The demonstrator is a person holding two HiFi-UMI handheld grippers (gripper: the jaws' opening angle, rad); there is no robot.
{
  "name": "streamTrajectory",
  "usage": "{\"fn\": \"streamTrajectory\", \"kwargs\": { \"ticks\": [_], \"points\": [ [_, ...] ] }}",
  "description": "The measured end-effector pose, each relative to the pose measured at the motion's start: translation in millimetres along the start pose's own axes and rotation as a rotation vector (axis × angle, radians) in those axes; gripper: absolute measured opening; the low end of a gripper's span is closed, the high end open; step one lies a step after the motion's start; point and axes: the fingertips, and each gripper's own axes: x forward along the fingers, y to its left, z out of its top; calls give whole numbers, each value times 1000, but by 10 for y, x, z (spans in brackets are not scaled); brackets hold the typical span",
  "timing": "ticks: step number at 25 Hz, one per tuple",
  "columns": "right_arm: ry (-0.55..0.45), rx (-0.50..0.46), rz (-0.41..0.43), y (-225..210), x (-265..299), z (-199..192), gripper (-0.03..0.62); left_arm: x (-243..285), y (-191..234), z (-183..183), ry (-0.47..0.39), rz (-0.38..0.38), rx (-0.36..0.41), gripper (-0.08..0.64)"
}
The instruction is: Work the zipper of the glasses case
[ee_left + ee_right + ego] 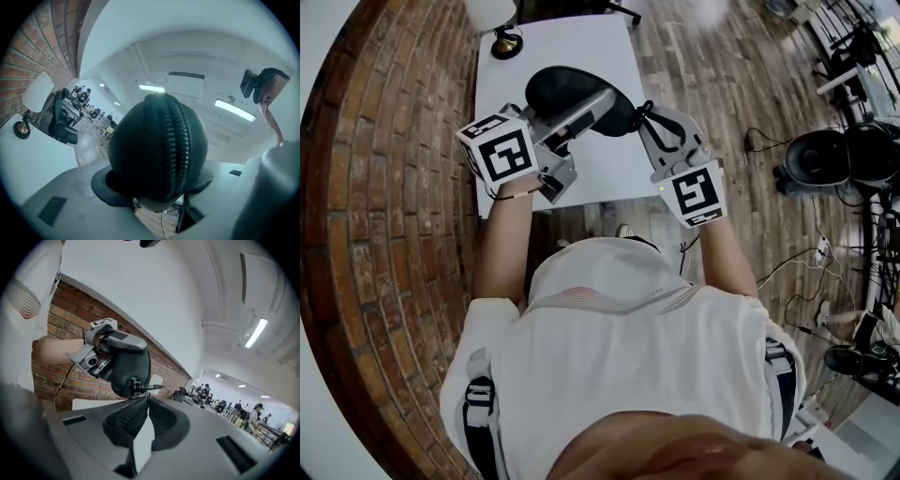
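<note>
A dark oval glasses case (567,89) is held up above the white table (581,47). My left gripper (595,108) is shut on it, jaws wide round its body. In the left gripper view the case (154,150) fills the gap between the pads, its zipper teeth (176,145) facing the camera. My right gripper (642,117) is at the case's right end with its jaws closed. In the right gripper view its tips (147,397) meet right under the zipper slider (134,386), pinching the pull. The case (129,366) and the left gripper (101,350) sit just beyond.
A lamp (499,23) with a brass base stands at the table's far left corner. A brick wall (384,234) runs along the left. Wood floor, cables and black office chairs (839,155) lie to the right. The person's white shirt (619,337) fills the lower head view.
</note>
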Motion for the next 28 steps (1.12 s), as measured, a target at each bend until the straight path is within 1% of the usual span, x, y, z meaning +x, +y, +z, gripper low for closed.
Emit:
{"fn": "streamTrajectory", "kwargs": {
  "ticks": [3,5,8,10,12,15,18,22,26,28],
  "points": [
    [9,-88,14,54,16,-1,60,-26,9,-65,68,-20,4,262],
    [19,-133,31,81,46,-24,60,-41,34,-107,100,-20,16,264],
    [26,-137,52,114,86,-78,60,-47,74,-187,139,-9,37,262],
    [24,-140,65,125,101,-93,60,-33,84,-299,193,-13,46,262],
    [27,-173,83,142,123,-119,61,-23,100,-398,235,-22,41,262],
    [40,-216,110,189,159,-153,61,-37,143,-475,268,-33,37,262],
    [52,-267,134,249,190,-193,61,-32,164,-639,355,-37,78,264],
    [58,-293,158,324,235,-221,60,-30,210,-933,484,-28,151,264],
    [56,-306,160,338,268,-223,61,-27,260,-1126,551,-20,197,264],
    [55,-316,160,331,260,-205,61,-18,276,-1232,601,-8,241,264]
  ]
}}
